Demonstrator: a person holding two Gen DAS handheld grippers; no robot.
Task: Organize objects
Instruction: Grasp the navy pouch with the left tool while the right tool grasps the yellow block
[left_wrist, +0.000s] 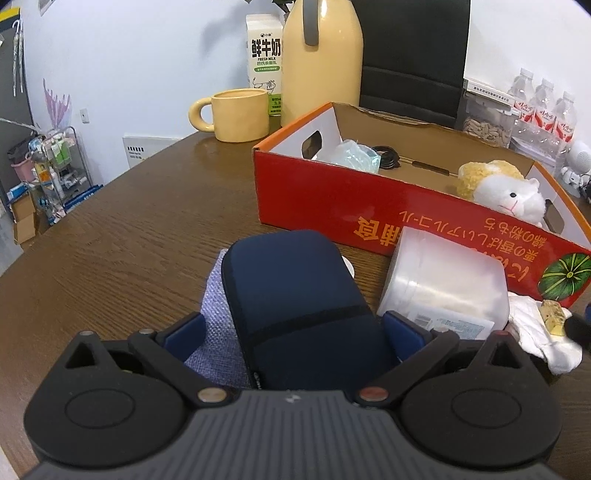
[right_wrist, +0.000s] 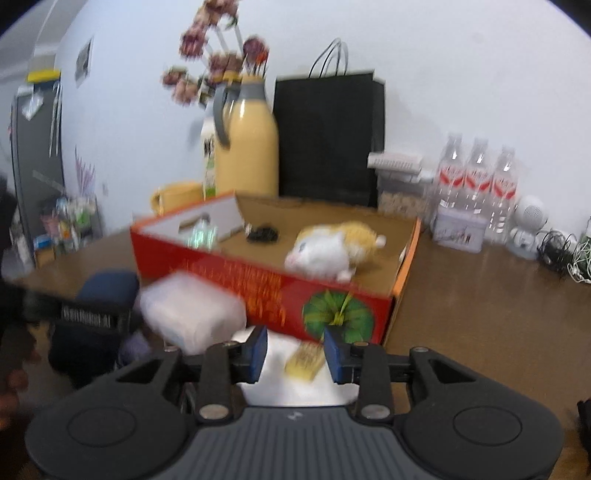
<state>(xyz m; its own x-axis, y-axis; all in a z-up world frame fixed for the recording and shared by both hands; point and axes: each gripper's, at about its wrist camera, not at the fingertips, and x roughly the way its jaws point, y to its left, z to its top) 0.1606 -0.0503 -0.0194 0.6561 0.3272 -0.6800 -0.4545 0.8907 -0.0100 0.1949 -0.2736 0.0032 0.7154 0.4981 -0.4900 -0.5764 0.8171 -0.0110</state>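
Note:
My left gripper (left_wrist: 295, 328) is open around a dark blue zip case (left_wrist: 295, 295), its fingers on either side; the case lies on a lilac cloth pouch (left_wrist: 218, 317). A red cardboard box (left_wrist: 332, 195) holds a plush hamster (left_wrist: 506, 192), a pale plastic packet (left_wrist: 356, 155) and a black cable coil (left_wrist: 388, 158). A translucent plastic tub (left_wrist: 443, 284) lies on its side against the box. My right gripper (right_wrist: 294, 350) is open over a white tissue (right_wrist: 295, 387) with a yellow block (right_wrist: 303, 362) between the fingers, not gripped.
A yellow mug (left_wrist: 236, 114), a milk carton (left_wrist: 264, 62) and a yellow thermos (left_wrist: 321, 62) stand behind the box. A black paper bag (right_wrist: 328, 136), water bottles (right_wrist: 476, 177) and a small white robot toy (right_wrist: 526, 229) stand at the back right. The wooden table (left_wrist: 129, 229) curves away at left.

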